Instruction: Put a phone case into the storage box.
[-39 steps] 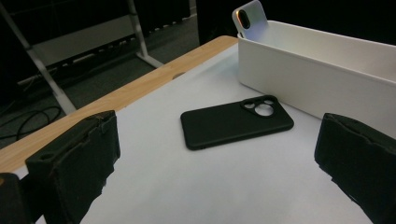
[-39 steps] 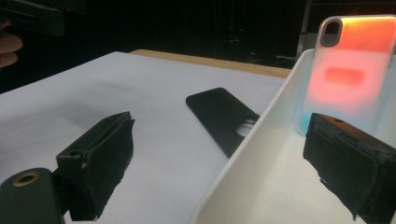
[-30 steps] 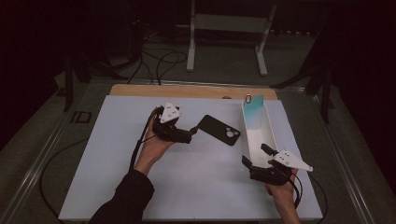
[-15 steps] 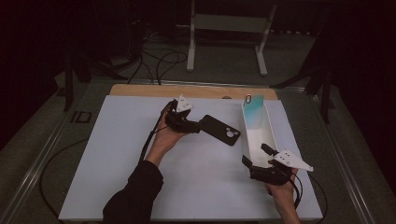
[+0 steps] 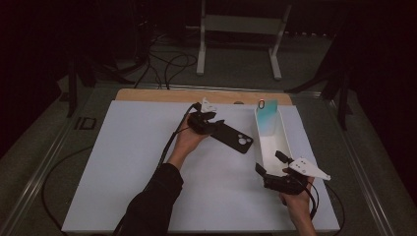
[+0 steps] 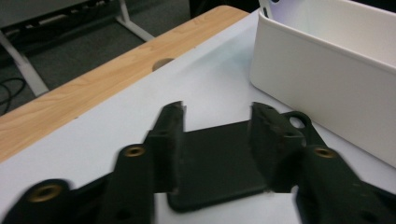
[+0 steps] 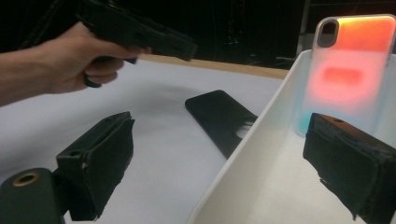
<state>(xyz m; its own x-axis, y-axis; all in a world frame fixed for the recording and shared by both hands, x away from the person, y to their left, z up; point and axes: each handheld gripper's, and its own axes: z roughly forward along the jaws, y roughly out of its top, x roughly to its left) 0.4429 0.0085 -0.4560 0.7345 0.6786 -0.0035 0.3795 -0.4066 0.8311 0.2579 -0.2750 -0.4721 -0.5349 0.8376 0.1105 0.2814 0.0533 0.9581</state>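
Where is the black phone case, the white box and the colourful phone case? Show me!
black phone case (image 5: 231,137), high view, middle of its flat back.
white box (image 6: 322,70), left gripper view, its near side wall.
colourful phone case (image 7: 350,70), right gripper view, middle of its orange back.

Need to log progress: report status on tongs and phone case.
Left tongs closing astride black phone case, flat on mat. Right tongs open at white bin. Nothing in the way.

Beside one white bin (image 5: 278,142) on the table there are two phone cases, one black (image 5: 233,138) lying just left of the bin and one pastel-coloured (image 5: 266,116) standing inside the bin, plus two hand-held grippers.
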